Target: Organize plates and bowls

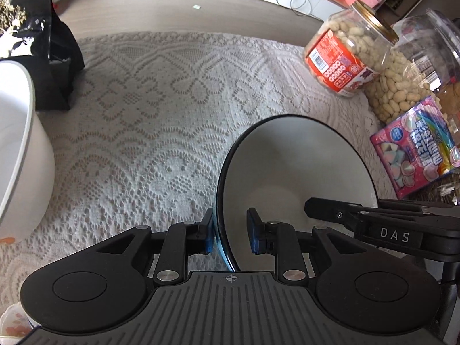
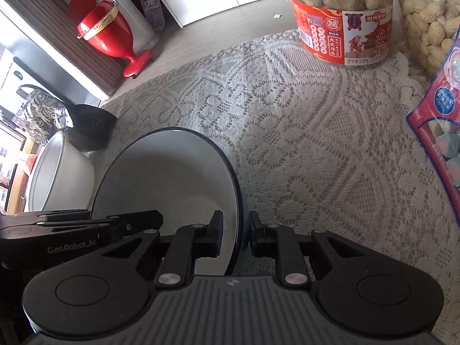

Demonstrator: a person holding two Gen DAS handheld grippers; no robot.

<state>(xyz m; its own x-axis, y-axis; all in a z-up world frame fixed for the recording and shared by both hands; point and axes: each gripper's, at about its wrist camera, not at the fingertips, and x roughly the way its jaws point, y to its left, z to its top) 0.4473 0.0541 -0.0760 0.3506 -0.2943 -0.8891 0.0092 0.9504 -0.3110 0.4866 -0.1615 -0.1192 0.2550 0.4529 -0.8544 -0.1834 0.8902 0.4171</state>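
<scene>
Your biggest item is the lace-covered surface point(image 1: 161, 109), and on it, off to your left, a large white bowl point(image 1: 17, 149) stands apart from everything else. Nearer you sits the dark-rimmed bowl point(image 1: 296, 166), white inside, held between both tools near the middle of the cloth. It is tipped (not sitting flat): in the left wrist view its opening faces toward your right and slightly up.

Your right gripper point(image 2: 235, 235) has its jaws pinched on the bowl's right-hand wall, one pad inside and one outside, pressed together as far as the wall allows.

Your left gripper point(image 1: 231, 231) straddles the opposite rim. Its jaws are only narrowly apart; the outer blue pad point(image 1: 210, 235) lies against the dark outside, while the inner pad stands a little off the white inside.

Beyond, at your right, stand a peanut jar point(image 1: 345, 54) and a pink sweets bag point(image 1: 417, 146).
</scene>
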